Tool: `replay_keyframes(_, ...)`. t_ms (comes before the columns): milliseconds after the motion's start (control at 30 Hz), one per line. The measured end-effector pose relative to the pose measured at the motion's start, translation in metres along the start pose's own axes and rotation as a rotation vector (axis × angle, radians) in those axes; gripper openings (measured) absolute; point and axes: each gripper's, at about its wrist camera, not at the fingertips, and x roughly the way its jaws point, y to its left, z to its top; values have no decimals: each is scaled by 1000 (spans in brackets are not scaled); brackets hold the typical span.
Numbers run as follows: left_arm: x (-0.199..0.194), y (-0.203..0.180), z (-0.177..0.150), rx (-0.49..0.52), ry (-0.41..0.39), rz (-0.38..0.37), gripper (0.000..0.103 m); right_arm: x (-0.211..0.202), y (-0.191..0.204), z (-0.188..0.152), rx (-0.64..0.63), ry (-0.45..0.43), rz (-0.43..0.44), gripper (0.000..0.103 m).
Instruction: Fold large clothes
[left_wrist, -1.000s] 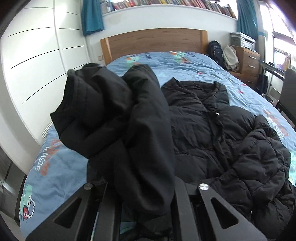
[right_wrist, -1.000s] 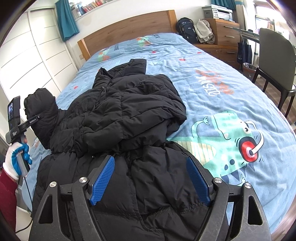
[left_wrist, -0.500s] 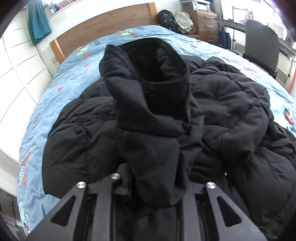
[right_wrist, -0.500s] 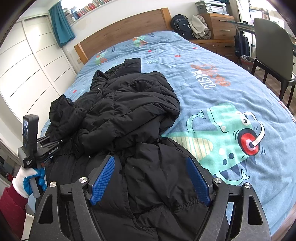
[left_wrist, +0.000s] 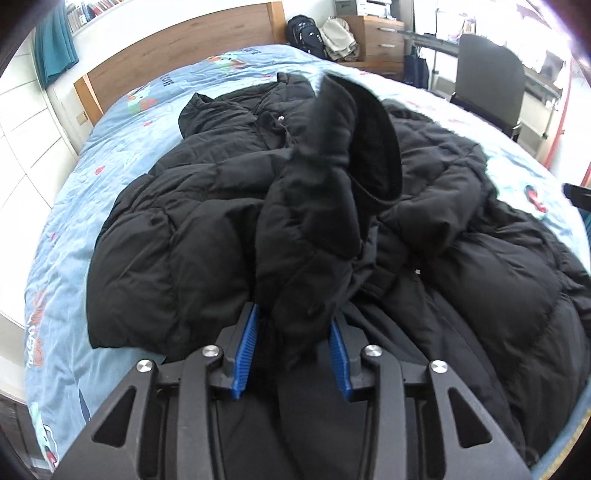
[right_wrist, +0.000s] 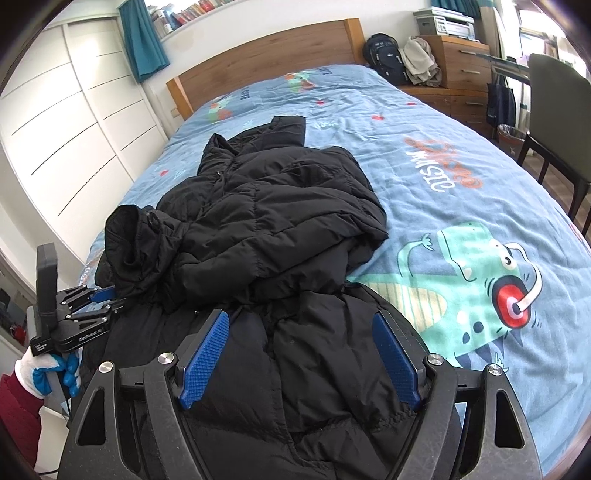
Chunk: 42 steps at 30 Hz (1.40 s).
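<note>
Status: black puffer jacket (right_wrist: 273, 229) lies on the bed (right_wrist: 461, 155), toward the left edge and the foot, collar pointing at the headboard (right_wrist: 266, 59). Well apart from the bed's right edge.

Progress, my read: early-to-mid. One sleeve looks folded across the chest already; the pile there is bunched, not flat. The other sleeve (left_wrist: 325, 206) is in my left gripper (left_wrist: 291, 343), lifted over the torso, cuff opening facing up. Not laid down yet. Lower body of the jacket is unfolded, hem end spread toward the foot of the bed. Left to do: drop this sleeve across the chest, flatten, then fold the hem up toward the collar. No final shape yet.

Jaws:
- Left: partly closed, clamped on the sleeve. Blue pads (left_wrist: 246, 354) press the padded fabric on both sides; the sleeve bulk fills the gap. Grip looks firm, but the puffy fill compresses, so slip is possible.
- Right gripper (right_wrist: 295, 354): jaws wide apart, holding nothing. It hovers over the lower part of the jacket near the foot edge of the bed. Whether its pads (right_wrist: 203, 358) brush the fabric, I can't tell.
</note>
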Motion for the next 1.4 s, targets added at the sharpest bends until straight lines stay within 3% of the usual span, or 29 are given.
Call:
replay_keyframes(200,-44,35,7,-69,-95,-11,44,12,31,16,-78,8,24,79)
replay_keyframes(333,-44,66,27,-151,-128,47,48,26,77,38,-188,-2,67,79)
replay_keyframes(533,-11,99,43,-263,-96,118,48,54,165,69,-322,-34,199,79)
replay_keyframes(700,17,115,36,-288,-52,127,48,84,221,64,-412,9,281,79)
replay_keyframes(800,34,123,24,-311,-23,117,49,112,228,50,-429,68,290,79)
replay_keyframes(967,59,122,8,-314,7,104,55,165,204,24,-407,188,238,80)
replay_keyframes(1233,80,119,7,-328,76,118,57,182,201,7,-443,201,212,80)
replay_keyframes(1400,40,110,26,-318,-36,118,57,153,197,13,-434,196,240,79)
